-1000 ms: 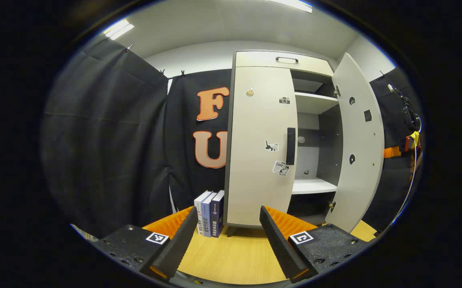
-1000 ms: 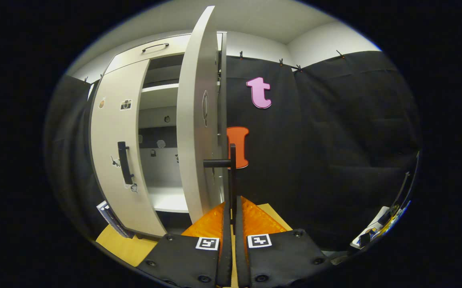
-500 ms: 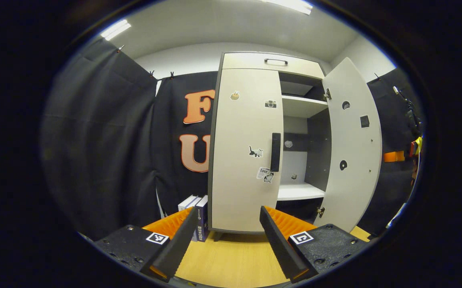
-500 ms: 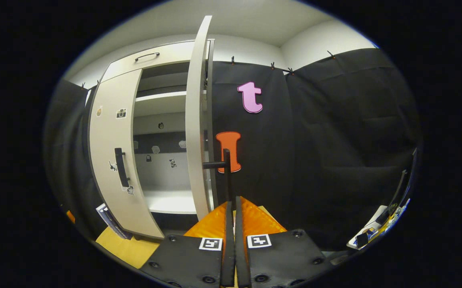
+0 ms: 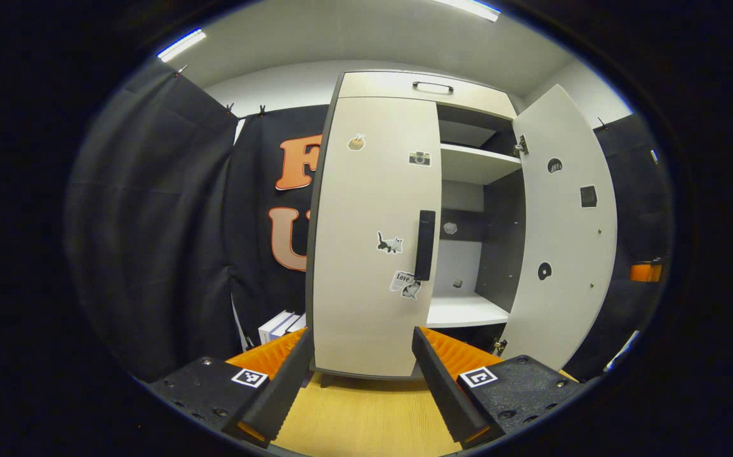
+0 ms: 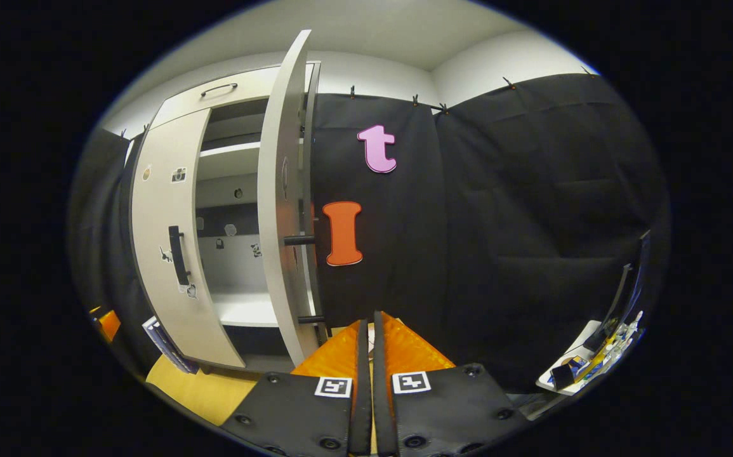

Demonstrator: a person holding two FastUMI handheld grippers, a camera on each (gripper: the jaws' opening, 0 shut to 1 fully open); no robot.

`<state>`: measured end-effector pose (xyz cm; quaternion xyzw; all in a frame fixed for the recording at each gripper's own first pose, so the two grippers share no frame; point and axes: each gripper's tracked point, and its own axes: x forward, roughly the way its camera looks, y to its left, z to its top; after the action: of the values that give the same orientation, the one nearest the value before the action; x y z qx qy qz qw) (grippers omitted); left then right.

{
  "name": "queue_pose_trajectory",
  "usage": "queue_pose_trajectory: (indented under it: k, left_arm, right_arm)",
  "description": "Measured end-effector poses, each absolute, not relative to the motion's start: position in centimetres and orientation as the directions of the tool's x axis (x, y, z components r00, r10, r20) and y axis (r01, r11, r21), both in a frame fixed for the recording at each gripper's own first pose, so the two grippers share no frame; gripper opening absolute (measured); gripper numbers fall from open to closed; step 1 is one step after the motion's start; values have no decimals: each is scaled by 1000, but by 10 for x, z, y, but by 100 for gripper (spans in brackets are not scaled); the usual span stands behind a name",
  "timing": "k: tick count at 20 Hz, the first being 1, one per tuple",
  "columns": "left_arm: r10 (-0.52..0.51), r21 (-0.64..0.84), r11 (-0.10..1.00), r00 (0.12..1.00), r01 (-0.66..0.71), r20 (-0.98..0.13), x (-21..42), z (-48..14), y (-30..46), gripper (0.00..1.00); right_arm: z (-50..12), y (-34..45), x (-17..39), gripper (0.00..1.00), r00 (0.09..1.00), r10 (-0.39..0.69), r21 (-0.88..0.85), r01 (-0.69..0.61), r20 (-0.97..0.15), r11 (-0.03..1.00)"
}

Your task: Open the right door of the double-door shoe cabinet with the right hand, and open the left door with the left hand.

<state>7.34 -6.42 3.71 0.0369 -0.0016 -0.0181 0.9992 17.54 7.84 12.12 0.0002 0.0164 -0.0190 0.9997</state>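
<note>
The right door point(image 5: 566, 222) of the tall off-white double-door shoe cabinet point(image 5: 404, 89) is seen swung wide open, its inner face with dark round marks turned toward the left gripper view, and pale shelves point(image 5: 468, 308) are exposed behind it. The left door point(image 5: 372, 241), a flat off-white panel with small stickers, is judged to be shut, so the second half of the task is not yet done.

The left tongs point(image 5: 360, 387) are held released, with the fingers well spread. The slim black vertical handle point(image 5: 425, 245) of the left door lies ahead of and above them, slightly to the right of their midline, and no contact is seen. The cabinet is set on a yellow wooden tabletop point(image 5: 366, 419).

The right tongs point(image 6: 367, 381) are clenched with nothing gripped between them. In the right gripper view the open right door point(image 6: 280, 209) is seen edge-on, up and to the left of them, and its black handle posts point(image 6: 299, 240) are well apart from the fingers.

Several slips can be foreseen. If the left tongs are closed off-line, the narrow handle may be missed or only clipped by one finger. If the handle is pinched weakly, it may be lost as the door is pulled. A straight pull, not curved around the left hinge, could twist the grip loose or shift the cabinet on the tabletop.
</note>
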Motion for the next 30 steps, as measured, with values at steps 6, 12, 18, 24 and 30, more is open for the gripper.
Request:
queue_pose_trajectory:
  k: [6,12,18,24,30]
  left_arm:
    - [-87,115,990,995,82,42,121,65,-105,94]
    - [-114,123,987,991,105,66,175,85,-136,92]
    - [-116,146,984,990,104,77,227,95,-155,94]
    - [-107,155,983,992,97,61,273,90,-163,94]
    - [-133,149,981,991,127,26,301,78,-170,91]
  right_arm:
    - [111,69,170,56,998,-30,7,31,-56,1000]
    - [111,63,173,70,998,-30,-9,29,-51,1000]
    - [115,51,179,89,998,-45,16,45,-36,999]
    - [117,41,186,99,997,-73,15,73,-32,997]
    - [117,36,194,99,995,-92,12,92,-41,996]
